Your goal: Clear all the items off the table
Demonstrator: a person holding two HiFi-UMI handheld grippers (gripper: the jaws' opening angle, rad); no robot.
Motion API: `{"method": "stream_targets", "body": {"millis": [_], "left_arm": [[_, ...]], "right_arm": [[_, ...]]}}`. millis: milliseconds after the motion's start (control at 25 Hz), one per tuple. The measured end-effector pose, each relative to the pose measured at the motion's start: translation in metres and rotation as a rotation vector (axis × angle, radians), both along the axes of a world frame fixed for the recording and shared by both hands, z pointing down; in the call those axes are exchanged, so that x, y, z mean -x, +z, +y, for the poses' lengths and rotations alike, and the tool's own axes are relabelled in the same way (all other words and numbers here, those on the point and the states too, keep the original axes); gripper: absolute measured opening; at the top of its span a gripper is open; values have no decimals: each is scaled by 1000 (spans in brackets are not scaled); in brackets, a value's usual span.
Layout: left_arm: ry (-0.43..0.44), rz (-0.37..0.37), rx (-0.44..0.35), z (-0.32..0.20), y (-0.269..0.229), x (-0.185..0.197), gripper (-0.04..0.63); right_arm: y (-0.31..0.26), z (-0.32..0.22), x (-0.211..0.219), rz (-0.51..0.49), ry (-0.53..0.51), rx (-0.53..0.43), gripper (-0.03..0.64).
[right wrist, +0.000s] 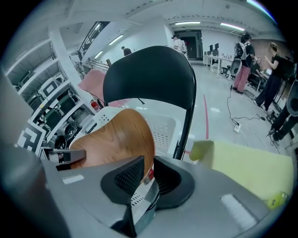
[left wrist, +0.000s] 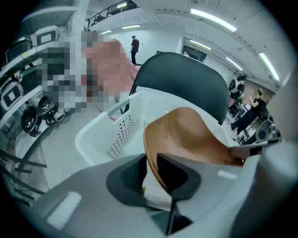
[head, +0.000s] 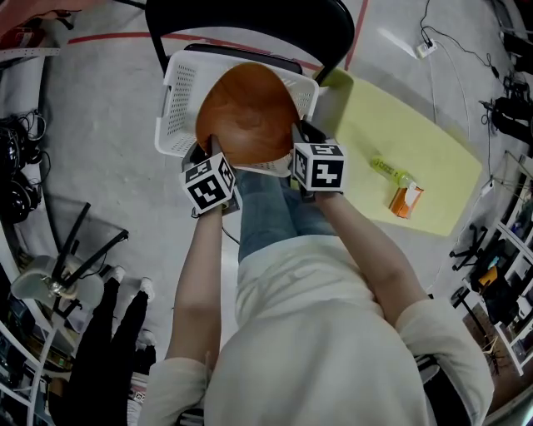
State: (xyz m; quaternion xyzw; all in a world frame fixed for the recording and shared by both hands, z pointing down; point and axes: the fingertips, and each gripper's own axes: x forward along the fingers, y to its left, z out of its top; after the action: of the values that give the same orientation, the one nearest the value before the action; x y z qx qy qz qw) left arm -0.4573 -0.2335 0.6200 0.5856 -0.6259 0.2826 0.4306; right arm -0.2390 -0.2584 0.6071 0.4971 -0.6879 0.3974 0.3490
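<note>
The bowl (head: 247,112) is held over the basket (head: 171,100), clamped by the right gripper (head: 300,133), the left gripper (head: 206,148) slack around its rim; a box (head: 405,200) and a tube (head: 388,170) are left at four o'clock.

Reads orange-brown with faint wood grain on the bowl (head: 247,116); white, dotted with rows of small dark perforations, on the basket (head: 176,108); black on the chair back (head: 250,21) — pale yellow-green on the table (head: 416,141), orange on the packet (head: 405,200), grey with a red line on the floor (head: 108,83).

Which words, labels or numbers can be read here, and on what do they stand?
None can be read.
Any print on the orange packet and the yellow-green tube on the yellow table is too small.
The two marker cubes show only black-and-white squares.
</note>
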Motion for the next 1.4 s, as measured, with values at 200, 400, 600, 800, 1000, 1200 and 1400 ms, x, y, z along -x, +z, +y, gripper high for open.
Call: {"method": "stream_targets", "body": {"millis": [200, 400, 600, 800, 1000, 1200, 1400], "left_arm": [[4, 11, -9, 0, -1, -2, 86], [-9, 44, -7, -1, 0, -6, 120], [0, 55, -17, -1, -2, -9, 163], [2, 79, -29, -2, -3, -13, 198], [38, 69, -41, -3, -4, -16, 218], [52, 70, -42, -4, -4, -18, 221], [48, 72, -38, -3, -3, -17, 215]], "right_arm": [[1, 0, 0, 4, 0, 1, 61], [2, 0, -1, -3, -2, 0, 63], [1, 0, 1, -8, -10, -6, 64], [2, 1, 0, -4, -19, -10, 66], [-3, -3, 0, 2, -29, -30, 63], [-3, -4, 1, 0, -29, -35, 61], [-4, -1, 3, -2, -39, -35, 61]]}}
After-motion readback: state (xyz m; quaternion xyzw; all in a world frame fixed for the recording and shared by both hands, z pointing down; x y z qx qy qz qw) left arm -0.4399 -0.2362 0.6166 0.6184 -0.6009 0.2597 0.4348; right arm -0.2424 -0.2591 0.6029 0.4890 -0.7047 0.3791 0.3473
